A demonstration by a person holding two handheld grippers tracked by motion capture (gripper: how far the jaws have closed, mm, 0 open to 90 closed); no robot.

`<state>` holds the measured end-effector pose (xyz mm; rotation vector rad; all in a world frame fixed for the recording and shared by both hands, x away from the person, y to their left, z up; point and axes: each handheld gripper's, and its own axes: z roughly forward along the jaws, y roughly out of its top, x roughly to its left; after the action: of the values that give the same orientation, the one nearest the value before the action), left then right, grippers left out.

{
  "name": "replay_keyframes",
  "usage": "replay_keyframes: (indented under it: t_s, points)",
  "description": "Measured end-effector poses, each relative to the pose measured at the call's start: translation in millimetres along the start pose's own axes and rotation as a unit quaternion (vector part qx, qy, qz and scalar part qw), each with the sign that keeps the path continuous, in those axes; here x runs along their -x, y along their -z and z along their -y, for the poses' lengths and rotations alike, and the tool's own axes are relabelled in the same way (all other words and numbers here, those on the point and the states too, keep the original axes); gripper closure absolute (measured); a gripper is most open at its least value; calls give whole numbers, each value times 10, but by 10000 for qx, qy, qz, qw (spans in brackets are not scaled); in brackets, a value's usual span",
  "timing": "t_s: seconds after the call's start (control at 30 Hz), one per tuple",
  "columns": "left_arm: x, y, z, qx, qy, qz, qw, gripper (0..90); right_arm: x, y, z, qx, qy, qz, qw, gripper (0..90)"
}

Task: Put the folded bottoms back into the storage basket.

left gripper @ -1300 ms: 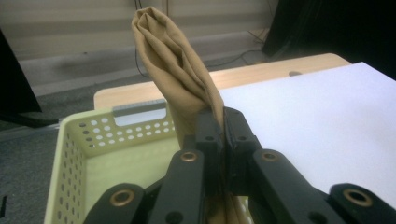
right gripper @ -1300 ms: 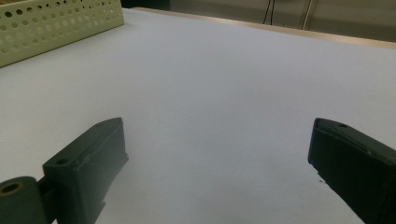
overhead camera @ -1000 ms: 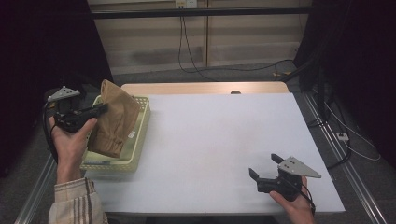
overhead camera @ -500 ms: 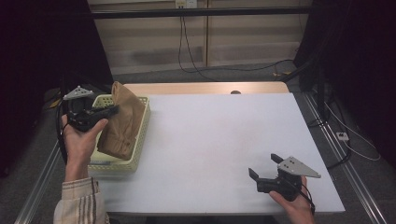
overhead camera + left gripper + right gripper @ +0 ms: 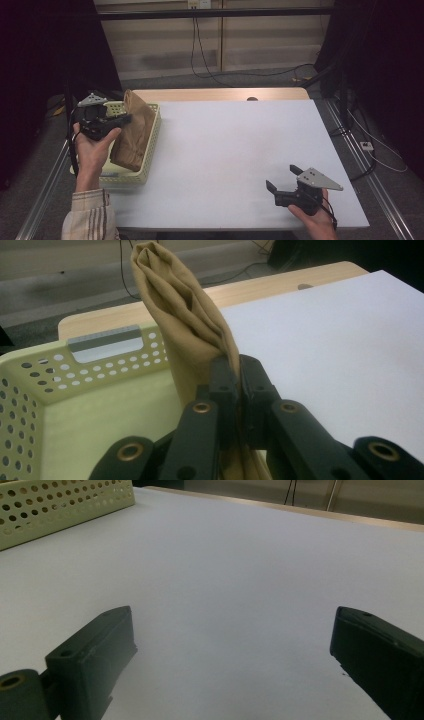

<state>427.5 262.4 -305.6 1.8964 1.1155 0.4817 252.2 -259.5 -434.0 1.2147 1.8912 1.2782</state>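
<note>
- Tan cloth (image 5: pixel 132 131) is draping into the pale-yellow perforated basket (image 5: pixel 150 145) at the table's left, pinched by the left gripper (image 5: pixel 120 120).
- Lowering seems underway; releasing comes next.
- Right gripper (image 5: pixel 281 181) is idling, jaws spread, on the white tabletop (image 5: pixel 235 145).

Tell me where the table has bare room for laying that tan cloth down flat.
The white tabletop is bare from the basket across to the right gripper, and back to the wooden strip. Crowded: the left edge, where the left gripper pinches the tan cloth over the basket.
</note>
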Motion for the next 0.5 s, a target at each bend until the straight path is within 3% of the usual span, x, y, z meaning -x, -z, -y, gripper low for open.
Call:
replay_keyframes:
  t_s: [0.17,0.33,0.5]
  points:
    - [-45,-53,32,-35,32,-1,10000,863,-2,3,1,8,9,-5,10000,40]
    - [-68,-52,36,132,42,67,9999,863,0,-2,0,6,12,7,10000,39]
    - [-109,-117,62,45,104,38,9999,863,-11,-8,1,-5,14,-6,10000,38]
